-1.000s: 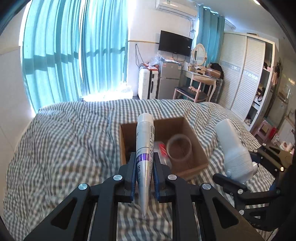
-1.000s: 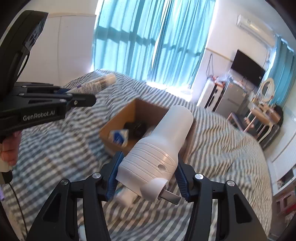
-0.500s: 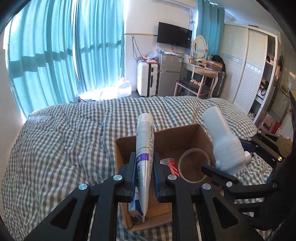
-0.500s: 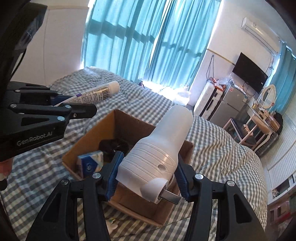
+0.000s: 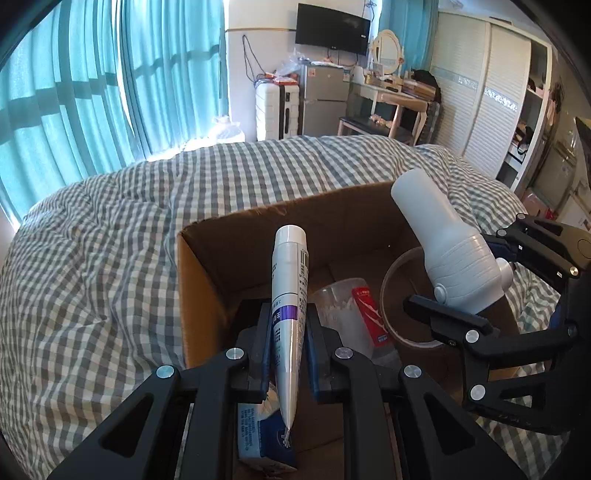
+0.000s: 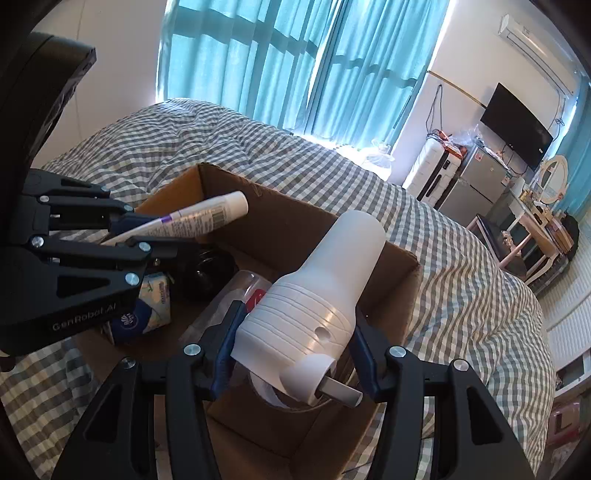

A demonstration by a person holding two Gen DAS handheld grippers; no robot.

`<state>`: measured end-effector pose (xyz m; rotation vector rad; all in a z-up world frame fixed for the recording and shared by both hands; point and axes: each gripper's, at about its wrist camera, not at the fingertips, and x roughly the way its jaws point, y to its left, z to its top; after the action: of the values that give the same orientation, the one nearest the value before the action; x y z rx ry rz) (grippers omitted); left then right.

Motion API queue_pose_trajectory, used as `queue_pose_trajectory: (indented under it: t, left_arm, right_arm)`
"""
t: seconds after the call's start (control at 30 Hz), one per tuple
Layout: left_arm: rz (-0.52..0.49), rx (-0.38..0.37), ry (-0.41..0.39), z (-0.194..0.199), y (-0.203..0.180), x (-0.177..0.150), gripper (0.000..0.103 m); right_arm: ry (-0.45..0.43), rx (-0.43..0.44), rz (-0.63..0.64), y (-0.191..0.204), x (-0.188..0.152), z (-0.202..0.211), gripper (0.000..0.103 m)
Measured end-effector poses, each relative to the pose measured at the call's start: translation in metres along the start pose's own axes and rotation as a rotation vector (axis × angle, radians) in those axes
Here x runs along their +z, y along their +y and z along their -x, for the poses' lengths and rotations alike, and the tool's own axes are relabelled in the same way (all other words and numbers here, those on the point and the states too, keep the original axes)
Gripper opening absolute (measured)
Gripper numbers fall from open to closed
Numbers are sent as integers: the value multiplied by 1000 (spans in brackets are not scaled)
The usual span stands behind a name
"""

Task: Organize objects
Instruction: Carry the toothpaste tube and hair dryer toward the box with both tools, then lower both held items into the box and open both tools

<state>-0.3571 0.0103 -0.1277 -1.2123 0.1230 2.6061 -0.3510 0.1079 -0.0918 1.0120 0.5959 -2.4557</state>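
Curtains (image 5: 110, 85): hanging teal, covering the window.
Television (image 5: 332, 28): sitting on the wall.
Fridge (image 5: 324, 99): standing beside a white suitcase (image 5: 277, 110).
Wardrobe (image 5: 480, 99): standing right.

one cardboard box (image 5: 207, 280) on one checked bed cover (image 5: 92, 266). two black grippers: left gripper (image 5: 287, 325), right gripper (image 6: 293, 332). one silver tube (image 5: 290, 295), one white flashlight-shaped appliance (image 6: 321, 295). inside: one tape roll (image 5: 397, 295), one clear cup (image 5: 340, 310), one blue tissue pack (image 6: 147, 310), one black object (image 6: 203, 266).
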Motion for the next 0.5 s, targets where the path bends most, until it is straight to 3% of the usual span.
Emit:
queue_pose_trajectory:
  t: [0.1, 0.13, 0.2, 0.33, 0.43, 0.5]
  left_arm:
    - [-18, -5, -2, 1, -1, -3, 15]
    - [-24, -6, -5, 2, -3, -4, 16]
    - [-27, -7, -3, 5, -5, -5, 19]
    - [1, 6, 11, 16, -6, -2, 27]
    - [33, 4, -2, 33, -4, -1, 41]
    - [55, -3, -32, 49, -3, 0, 67]
  right_arm:
    - [-15, 21, -20, -1, -2, 5, 56]
    - [-25, 20, -24, -1, -2, 8, 65]
    - [-52, 20, -35, -2, -1, 18, 71]
    - [-72, 11, -53, -3, 1, 38, 71]
    - [-91, -10, -49, -6, 1, 58, 72]
    - [-103, -19, -47, -6, 2, 73, 74]
